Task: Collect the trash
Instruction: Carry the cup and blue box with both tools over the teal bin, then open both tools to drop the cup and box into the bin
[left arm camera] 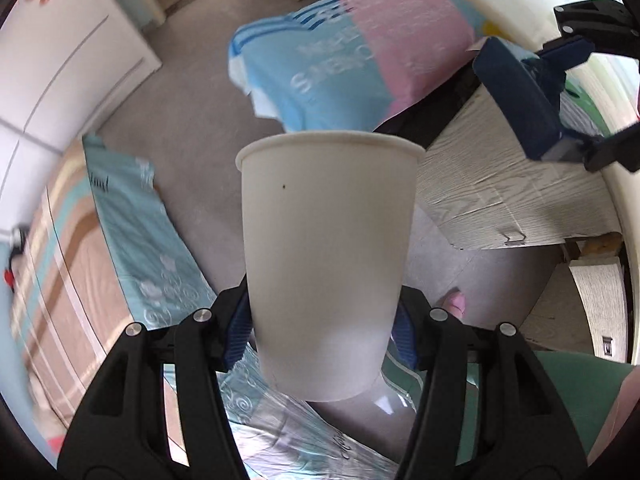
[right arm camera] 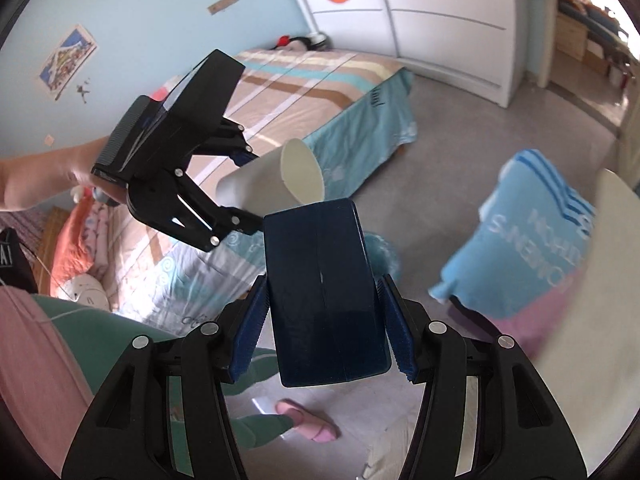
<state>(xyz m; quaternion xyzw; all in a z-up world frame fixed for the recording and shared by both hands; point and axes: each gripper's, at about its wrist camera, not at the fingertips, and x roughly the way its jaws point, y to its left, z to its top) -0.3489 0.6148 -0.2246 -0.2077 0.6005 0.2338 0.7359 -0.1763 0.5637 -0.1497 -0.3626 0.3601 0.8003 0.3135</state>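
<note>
My left gripper (left arm camera: 322,328) is shut on a white paper cup (left arm camera: 326,256), held upright in the air with its rim away from me. The cup (right arm camera: 276,178) and the left gripper (right arm camera: 240,188) also show in the right wrist view, upper left. My right gripper (right arm camera: 322,334) is shut on a dark blue box (right arm camera: 320,288), held above the floor. The box (left arm camera: 518,102) and the right gripper (left arm camera: 560,92) appear at the upper right of the left wrist view.
A bed (right arm camera: 304,84) with a striped cover lies to the left. A blue and pink towel (left arm camera: 340,60) drapes over furniture ahead. A light wood desk (left arm camera: 504,192) is at the right. White wardrobes (right arm camera: 440,20) stand behind. My pink slipper (right arm camera: 308,420) is on the grey floor.
</note>
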